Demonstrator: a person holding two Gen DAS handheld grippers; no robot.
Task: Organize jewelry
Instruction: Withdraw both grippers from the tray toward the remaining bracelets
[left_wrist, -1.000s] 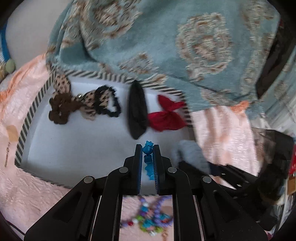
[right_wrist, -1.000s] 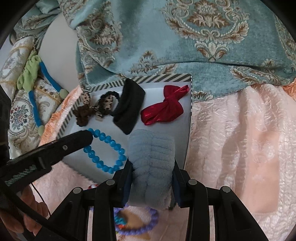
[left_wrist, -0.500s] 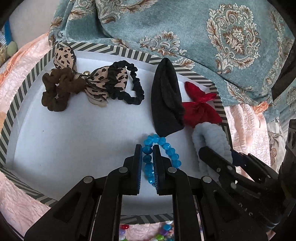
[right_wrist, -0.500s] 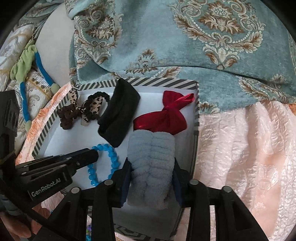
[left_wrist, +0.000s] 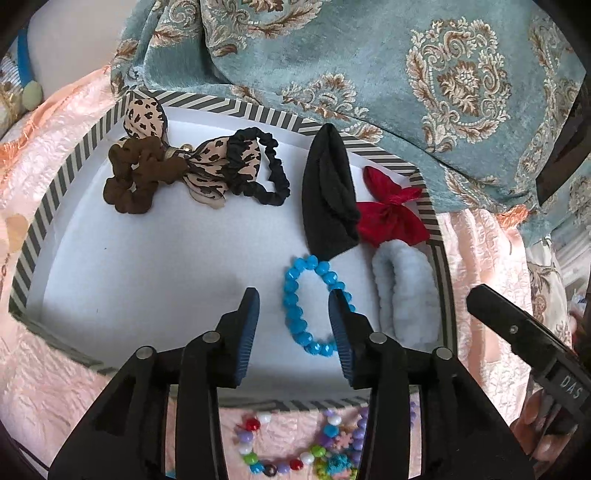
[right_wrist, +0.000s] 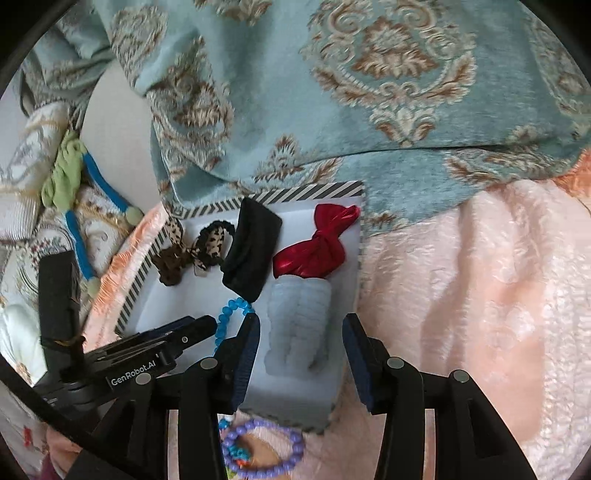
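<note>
Blue faceted-bead bracelet (left_wrist: 312, 306), closed loop.

Left tongs (left_wrist: 293, 308): jaws spread wide apart, blue ribbed pads (left_wrist: 248, 332) facing each other, nothing gripped between them; angled forward and downward. Right tongs (right_wrist: 300, 334): jaws likewise spread wide, pads (right_wrist: 245, 354) clear of contact, nothing clamped. In the left wrist view the right tongs' black body enters from the right edge, with the person's fingers (left_wrist: 535, 417) visible beneath it. The two units sit side by side, close together.
</note>
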